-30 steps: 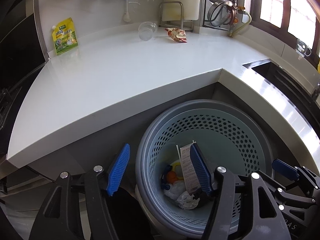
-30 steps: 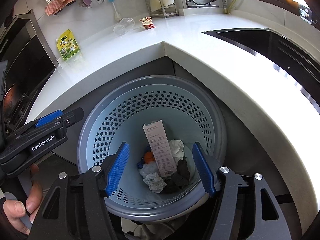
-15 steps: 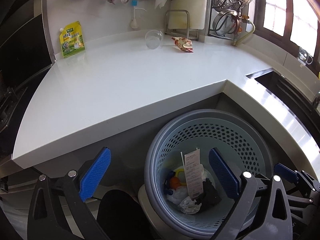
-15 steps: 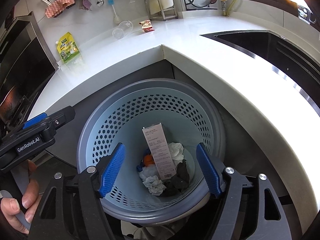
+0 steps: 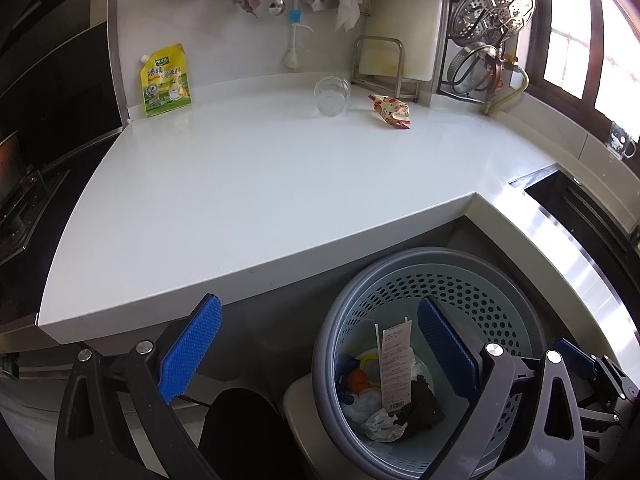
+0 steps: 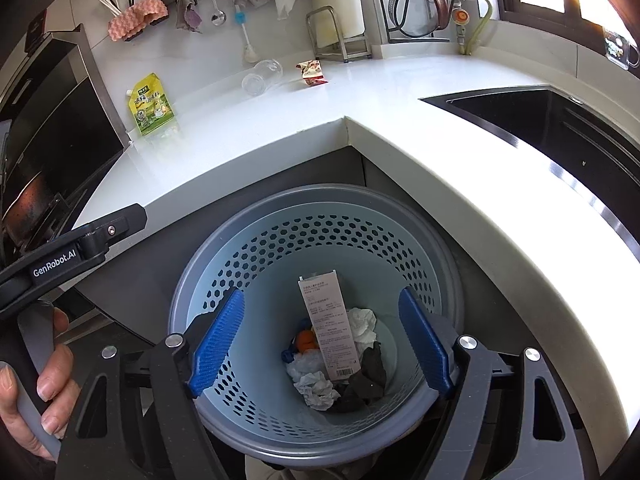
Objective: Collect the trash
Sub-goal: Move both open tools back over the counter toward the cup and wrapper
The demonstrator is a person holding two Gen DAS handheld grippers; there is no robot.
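1. The trash basket sits below the right gripper, holding a carton and crumpled paper.
2. The red wrapper lies on the counter at 1 o'clock from the left gripper (well apart).
3. Both grippers hover spread wide, empty, pointing downward.

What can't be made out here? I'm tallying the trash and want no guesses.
- Bin bottom, both views: carton and black rag cover what lies beneath.
- Carton print: too small to read.
- Wrapper and plastic cup: far off; contents unclear.
- Left tongs, right view: tips cut off.
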